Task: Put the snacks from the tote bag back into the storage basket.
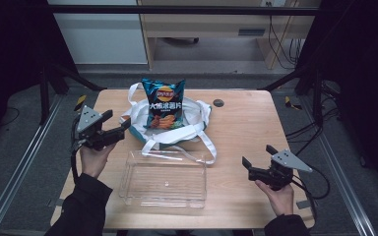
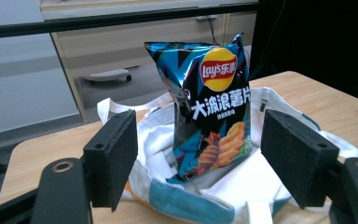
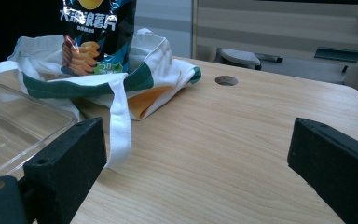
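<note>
High view: 2 grippers sit over a wooden table (image 1: 236, 128). The left gripper (image 1: 120, 123), spread wide, points at a chip bag (image 1: 164, 103) standing upright on a white tote bag (image 1: 197, 118) at the table's far middle. The right gripper (image 1: 258, 160), also spread, hovers near the right edge. A clear plastic tray (image 1: 165, 184) lies near the front.

Left gripper view: the chip bag (image 2: 212, 112) stands between the parted jaws, farther off, untouched.

Right gripper view: jaws wide apart over bare wood, the tote bag (image 3: 154, 60) ahead at left.
</note>
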